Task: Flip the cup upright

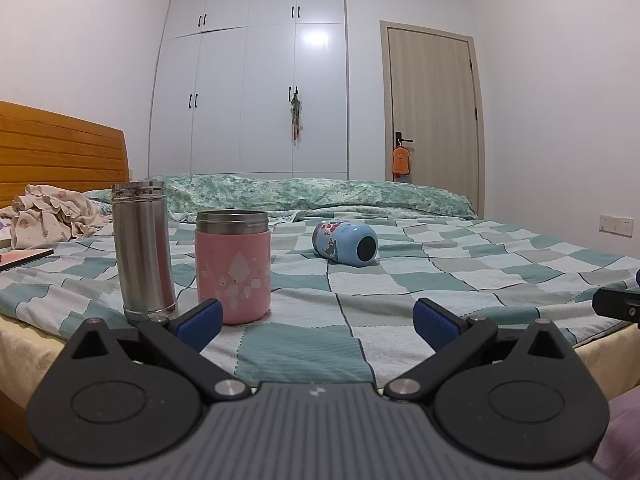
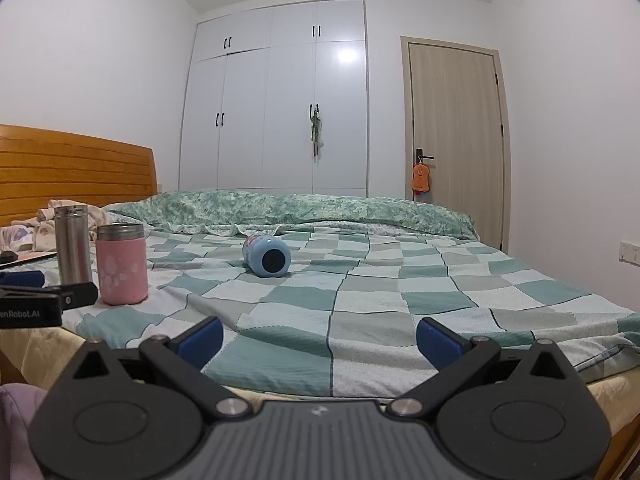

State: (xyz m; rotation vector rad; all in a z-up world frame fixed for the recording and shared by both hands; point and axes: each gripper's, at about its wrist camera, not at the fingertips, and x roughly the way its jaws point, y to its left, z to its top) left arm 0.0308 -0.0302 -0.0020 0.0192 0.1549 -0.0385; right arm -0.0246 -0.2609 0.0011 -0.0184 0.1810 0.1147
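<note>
A wide bed with a green-and-white checked quilt [image 2: 360, 292] carries everything. Near its middle the small light-blue printed cup [image 2: 267, 257] lies on its side, one round end facing the cameras. It looks rigid, light and smooth, likely to roll on soft bedding; gripping across the barrel seems best. Both sets of tongs, left [image 1: 318, 320] and right [image 2: 320, 338], hover level at the bed's near edge, spread wide and empty.
</note>
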